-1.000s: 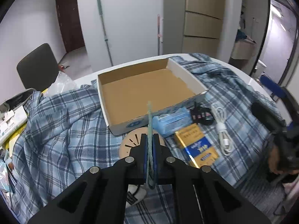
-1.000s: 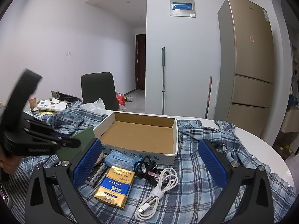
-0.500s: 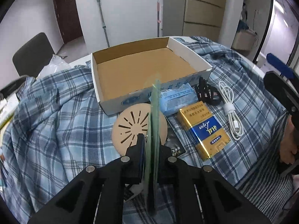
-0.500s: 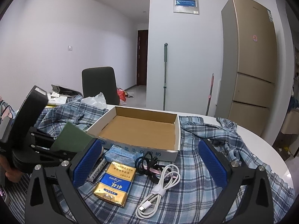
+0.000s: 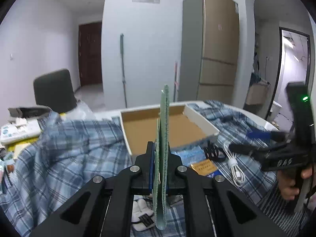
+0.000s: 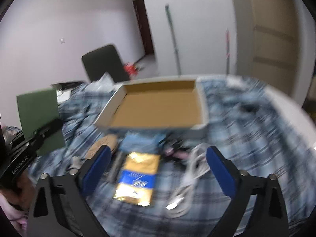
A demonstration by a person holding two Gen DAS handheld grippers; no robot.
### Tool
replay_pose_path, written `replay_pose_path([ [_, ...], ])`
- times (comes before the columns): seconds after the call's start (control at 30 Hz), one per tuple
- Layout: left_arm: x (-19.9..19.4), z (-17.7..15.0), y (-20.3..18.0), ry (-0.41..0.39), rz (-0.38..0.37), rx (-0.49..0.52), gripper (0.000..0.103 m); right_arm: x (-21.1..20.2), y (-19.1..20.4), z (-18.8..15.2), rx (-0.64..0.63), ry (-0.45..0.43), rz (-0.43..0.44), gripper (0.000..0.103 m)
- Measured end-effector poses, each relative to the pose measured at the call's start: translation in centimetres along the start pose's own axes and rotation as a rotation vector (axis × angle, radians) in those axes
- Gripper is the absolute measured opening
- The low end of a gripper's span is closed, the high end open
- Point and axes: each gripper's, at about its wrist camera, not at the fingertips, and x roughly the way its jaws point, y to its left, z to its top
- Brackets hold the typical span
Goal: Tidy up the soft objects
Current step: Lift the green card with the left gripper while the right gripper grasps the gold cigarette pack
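Observation:
My left gripper (image 5: 160, 154) is shut on a thin green scouring pad (image 5: 162, 138) and holds it edge-on, upright, above the plaid cloth. The pad also shows as a green square (image 6: 39, 116) at the left of the right wrist view, lifted clear of the table. An open, empty cardboard box (image 5: 164, 126) lies beyond it; it also shows in the right wrist view (image 6: 162, 106). My right gripper (image 6: 158, 167) is open and empty, above a gold and blue packet (image 6: 137, 179) and a white cable (image 6: 189, 179).
A blue plaid shirt (image 5: 69, 148) covers the round table. A black cable bundle (image 5: 212, 152), a white cable (image 5: 233, 162) and a blue tissue pack (image 6: 142, 140) lie in front of the box. A white plush item (image 5: 141, 215) lies below my left gripper. A dark chair (image 5: 53, 90) stands behind.
My left gripper has lifted the green pad and tilted up, so the room now fills its view. My right gripper has swung down toward the table, blurring its view.

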Motion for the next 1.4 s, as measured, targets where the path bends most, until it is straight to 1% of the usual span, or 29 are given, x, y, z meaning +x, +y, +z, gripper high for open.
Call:
replay_pose_path([
  [0.03,-0.3,0.0,0.1,-0.015,0.010,-0.003,0.008,0.8,0.4,-0.2,0.004,0.043,0.003,0.091],
  [0.07,-0.4,0.0,0.3,-0.021,0.003,-0.018,0.008,1.8,0.8,-0.4,0.004,0.086,0.002,0.089],
  [0.13,-0.6,0.0,0.8,-0.034,-0.020,-0.033,0.008,3.5,1.5,-0.8,0.001,0.152,-0.001,0.080],
  [0.2,-1.0,0.0,1.0,-0.071,0.008,-0.029,0.008,4.9,2.2,-1.2,-0.010,0.194,0.000,0.076],
  [0.3,-1.2,-0.1,1.0,-0.080,-0.004,-0.024,0.008,6.0,3.1,-1.6,-0.029,0.215,-0.004,0.074],
  [0.43,-1.2,-0.3,0.6,-0.081,0.006,-0.013,0.008,7.2,3.8,-2.5,-0.063,0.246,-0.027,0.064],
  [0.5,-1.3,-0.3,0.5,-0.081,0.007,-0.017,0.008,7.5,3.9,-3.0,-0.072,0.264,-0.030,0.062],
  [0.53,-1.3,-0.4,0.5,-0.080,0.009,-0.021,0.008,7.3,4.0,-3.0,-0.084,0.246,-0.038,0.060],
  [0.63,-1.3,-0.5,0.6,-0.078,0.017,-0.032,0.008,7.2,4.2,-3.1,-0.096,0.235,-0.032,0.056],
  [0.7,-1.3,-0.5,0.6,-0.076,0.014,-0.033,0.008,6.9,4.2,-3.1,-0.098,0.219,-0.032,0.055],
  [0.83,-1.6,-0.6,0.5,-0.093,0.007,-0.018,0.008,6.0,4.2,-2.9,-0.107,0.164,-0.030,0.054],
  [0.97,-2.0,-0.6,0.1,-0.106,0.015,-0.002,0.008,4.4,4.4,-2.6,-0.127,0.071,-0.042,0.054],
  [1.07,-2.7,-0.2,0.0,-0.119,-0.001,-0.004,0.008,2.6,4.6,-2.0,-0.146,-0.033,-0.019,0.054],
  [1.17,-3.5,0.7,-0.1,-0.129,-0.017,-0.037,0.008,0.4,5.0,-1.2,-0.179,-0.166,-0.010,0.054],
  [1.23,-4.0,1.5,-0.4,-0.141,-0.022,-0.032,0.008,-0.7,5.1,-0.4,-0.186,-0.232,-0.017,0.054],
  [1.27,-4.3,1.9,-0.6,-0.155,-0.007,-0.019,0.008,-1.4,5.2,0.1,-0.188,-0.264,-0.021,0.054],
  [1.4,-5.3,3.7,-1.1,-0.194,0.007,-0.005,0.008,-4.1,5.4,1.5,-0.221,-0.372,-0.072,0.054],
])
